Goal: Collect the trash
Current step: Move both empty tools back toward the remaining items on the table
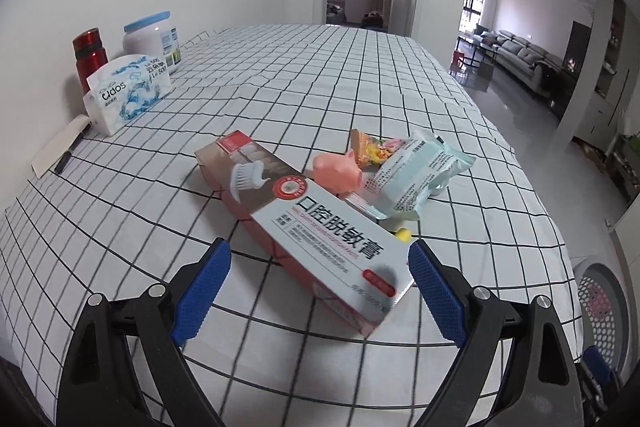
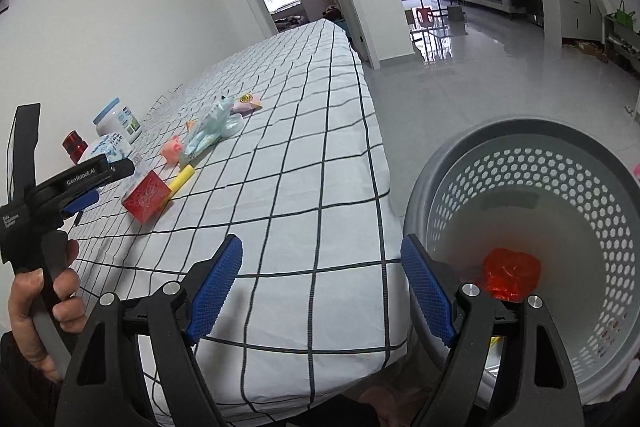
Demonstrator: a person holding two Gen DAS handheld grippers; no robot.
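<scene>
Over on the left by the wall: a red flask [image 1: 90, 51], a white jar [image 1: 151, 41] with a blue lid, and a tissue pack [image 1: 127, 91] in front of them. Most of the checked tablecloth [image 1: 300, 75] past them is open, with lots of room toward the far edge.

The left gripper [image 1: 319, 255] hovers low over the table with its jaws spread wide either side of the near end of a toothpaste box [image 1: 308, 219], neither pad touching it as far as I can tell. Behind the box sit a pink pig toy [image 1: 338, 173] and a pale green wrapper [image 1: 420, 173], bunched together.

The right gripper [image 2: 321, 255] is wide open and empty, hanging over the table's near edge right where the cloth drops off. Just right of it, on the floor, is the perforated grey basket [image 2: 560, 163] holding a crumpled red wrapper [image 2: 510, 273].
</scene>
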